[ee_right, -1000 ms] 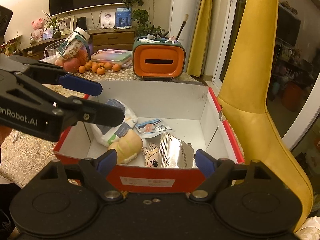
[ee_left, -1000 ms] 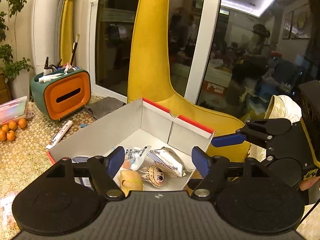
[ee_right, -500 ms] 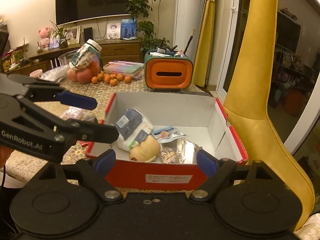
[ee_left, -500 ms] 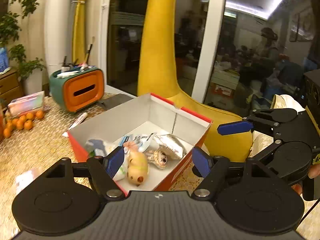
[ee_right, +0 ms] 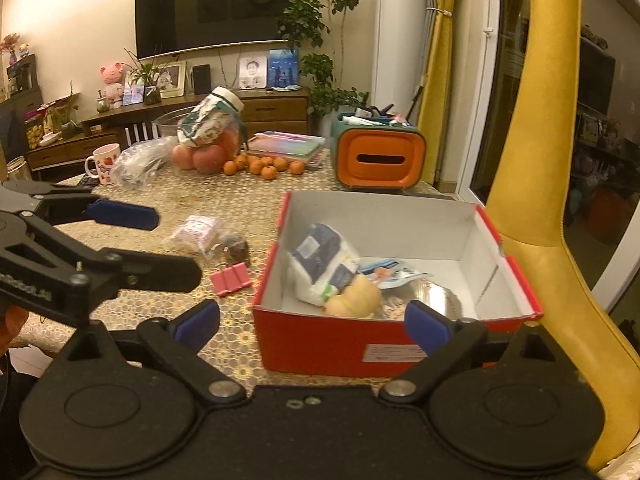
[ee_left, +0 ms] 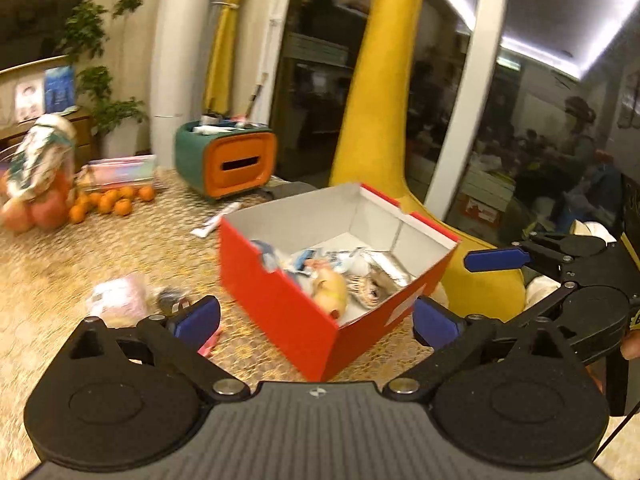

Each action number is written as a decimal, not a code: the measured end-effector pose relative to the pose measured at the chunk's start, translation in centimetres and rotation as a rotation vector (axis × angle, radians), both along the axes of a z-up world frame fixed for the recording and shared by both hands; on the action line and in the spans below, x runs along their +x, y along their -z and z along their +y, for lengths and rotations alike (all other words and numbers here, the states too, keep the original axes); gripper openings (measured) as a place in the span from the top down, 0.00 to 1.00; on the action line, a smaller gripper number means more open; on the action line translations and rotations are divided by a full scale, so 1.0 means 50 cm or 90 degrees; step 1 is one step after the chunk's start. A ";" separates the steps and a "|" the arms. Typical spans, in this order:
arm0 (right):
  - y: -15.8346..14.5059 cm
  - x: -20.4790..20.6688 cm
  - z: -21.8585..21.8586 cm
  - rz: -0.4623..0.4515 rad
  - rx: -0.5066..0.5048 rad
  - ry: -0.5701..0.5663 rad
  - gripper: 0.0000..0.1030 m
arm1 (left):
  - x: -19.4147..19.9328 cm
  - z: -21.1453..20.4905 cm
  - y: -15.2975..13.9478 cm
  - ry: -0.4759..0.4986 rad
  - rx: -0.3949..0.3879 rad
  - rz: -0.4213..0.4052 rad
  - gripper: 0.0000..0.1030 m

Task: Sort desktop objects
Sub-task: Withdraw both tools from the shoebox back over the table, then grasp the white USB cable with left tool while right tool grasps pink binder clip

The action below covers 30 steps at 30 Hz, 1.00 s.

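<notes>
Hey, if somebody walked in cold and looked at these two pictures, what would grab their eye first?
Probably the red box in the middle of the table, open on top with snack packets and a small yellow plush toy inside. Behind it at the table's far edge stands an orange and green organizer with pens on top, and a tall yellow chair rises to the box's right. Both the left gripper and right gripper hover with open, empty jaws.
</notes>
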State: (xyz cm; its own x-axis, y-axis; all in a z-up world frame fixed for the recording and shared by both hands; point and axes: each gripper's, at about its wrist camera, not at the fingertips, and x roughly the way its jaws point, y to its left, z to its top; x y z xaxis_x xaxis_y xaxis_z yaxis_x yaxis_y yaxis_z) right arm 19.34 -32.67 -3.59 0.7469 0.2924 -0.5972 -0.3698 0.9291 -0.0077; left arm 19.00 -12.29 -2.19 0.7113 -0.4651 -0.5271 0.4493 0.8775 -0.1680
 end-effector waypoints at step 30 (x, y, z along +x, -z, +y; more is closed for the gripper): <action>0.114 0.087 0.278 0.038 0.001 -0.037 0.01 | 0.005 0.273 0.163 -0.160 0.021 0.060 0.00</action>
State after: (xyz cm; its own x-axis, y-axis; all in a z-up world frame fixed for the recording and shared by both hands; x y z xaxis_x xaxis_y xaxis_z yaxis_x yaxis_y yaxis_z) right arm 23.68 -18.78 -9.30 0.6920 0.3351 -0.6394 -0.4223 0.9063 0.0179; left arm 19.23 1.37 -10.33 0.7494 -0.2617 -0.6082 0.2004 0.9651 -0.1684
